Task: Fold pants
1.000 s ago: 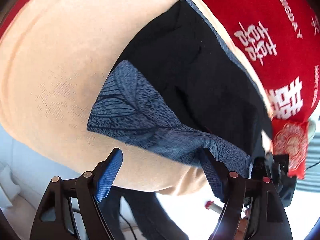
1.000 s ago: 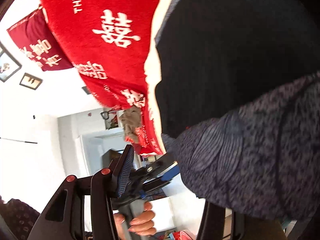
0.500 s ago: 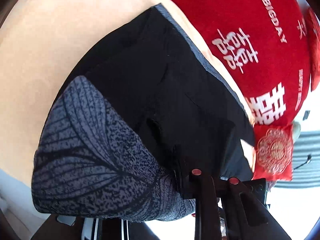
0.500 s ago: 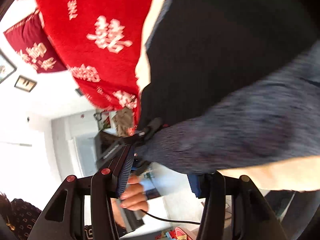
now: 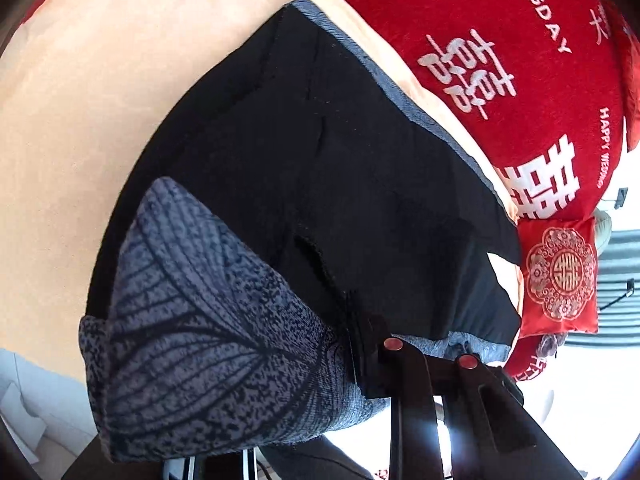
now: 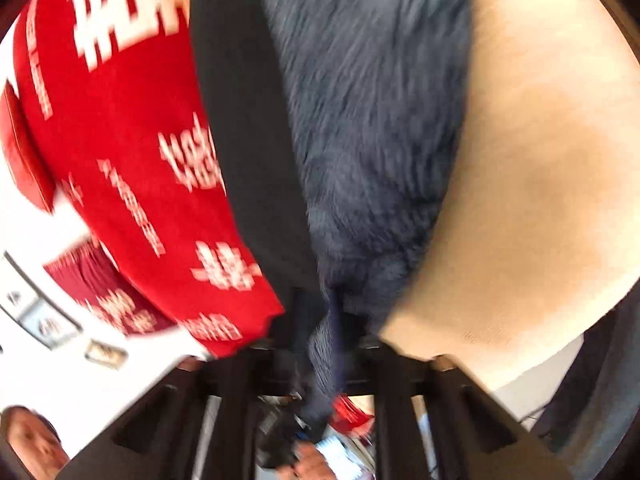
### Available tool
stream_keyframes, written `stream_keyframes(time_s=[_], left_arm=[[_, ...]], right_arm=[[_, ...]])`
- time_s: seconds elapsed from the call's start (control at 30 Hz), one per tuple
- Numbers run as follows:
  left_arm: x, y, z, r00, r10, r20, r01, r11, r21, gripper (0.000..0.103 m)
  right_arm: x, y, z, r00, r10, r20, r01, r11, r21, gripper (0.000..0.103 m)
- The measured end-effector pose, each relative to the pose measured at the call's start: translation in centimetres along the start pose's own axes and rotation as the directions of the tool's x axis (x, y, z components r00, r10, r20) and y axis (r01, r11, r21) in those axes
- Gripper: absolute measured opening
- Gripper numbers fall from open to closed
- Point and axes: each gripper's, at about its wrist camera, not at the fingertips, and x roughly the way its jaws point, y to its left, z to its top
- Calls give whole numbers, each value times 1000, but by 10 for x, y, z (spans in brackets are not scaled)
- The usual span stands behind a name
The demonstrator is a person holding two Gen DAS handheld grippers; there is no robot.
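The pants [image 5: 328,184], black with a blue-grey leaf-print hem turned up, lie on a peach sheet [image 5: 100,120] beside a red blanket [image 5: 520,60], the left gripper [image 5: 360,352] and right gripper [image 6: 334,344] each clamped on their near edge.

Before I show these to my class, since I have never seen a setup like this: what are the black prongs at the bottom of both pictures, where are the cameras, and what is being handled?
The black prongs are two-finger grippers, one held in each of a person's hands. A wide-angle camera on each looks along its fingers, so one picture is the left hand's view and the other the right's. On the beige cover lie pants, black inside with a blue-grey leaf print outside. Behind is a red blanket with white characters. The left gripper is shut on the pants' edge. The right gripper has just closed and pinches another bunch of the same cloth; its picture is blurred.
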Motion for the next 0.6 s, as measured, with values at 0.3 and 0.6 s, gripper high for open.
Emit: stream_keyframes(time_s=[0.3,0.6], left_arm=[[-3,3,0,999,43,-1,-43,999,-15,26],[-2,11,3,999,38,-14,-39,996,-82,26]], right_arm=[[-4,48,-4,920,-369,-130,320,901,-292,42],[48,16,-7,909,-269,-319,200,952,-233,64]])
